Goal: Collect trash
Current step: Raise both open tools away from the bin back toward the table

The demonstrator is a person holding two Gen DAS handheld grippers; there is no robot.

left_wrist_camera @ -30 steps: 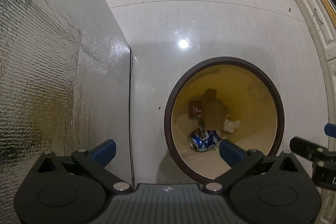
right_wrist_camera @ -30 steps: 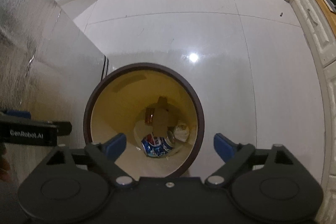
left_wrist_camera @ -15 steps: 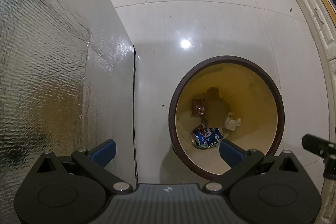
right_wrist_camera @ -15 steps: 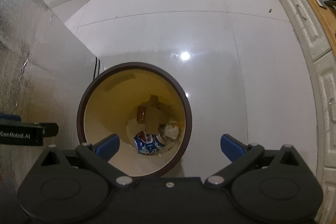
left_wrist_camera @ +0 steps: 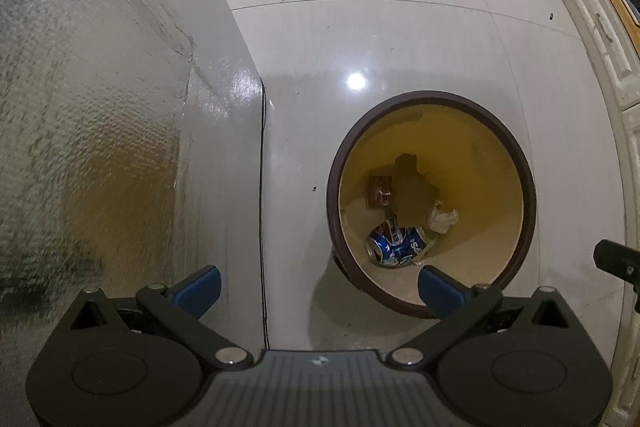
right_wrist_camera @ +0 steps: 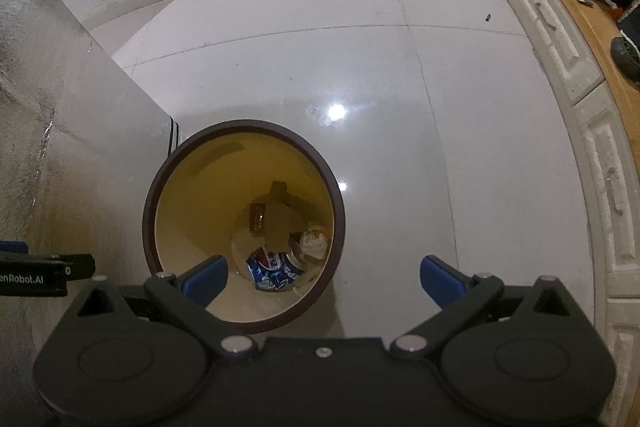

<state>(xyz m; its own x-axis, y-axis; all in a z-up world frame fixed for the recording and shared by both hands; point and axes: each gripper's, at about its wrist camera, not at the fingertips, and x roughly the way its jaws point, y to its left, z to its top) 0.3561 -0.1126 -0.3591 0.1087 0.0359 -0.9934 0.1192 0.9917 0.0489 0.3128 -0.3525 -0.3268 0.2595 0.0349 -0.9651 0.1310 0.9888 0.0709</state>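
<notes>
Both tongs — left gripper and right gripper — gape wide, empty, above the bin; its can, wrapper and tissue lie inside. Best scan the floor for strays.

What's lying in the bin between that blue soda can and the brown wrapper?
Nothing: bare bin floor in shadow separates can and wrapper, in both views.

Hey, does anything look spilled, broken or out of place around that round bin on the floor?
Nothing stands out. The round brown-rimmed bin stands upright on the pale tiled floor, and the crushed blue soda can, crumpled white paper and small brown wrapper all lie inside it. No litter shows on the tiles nearby.
</notes>
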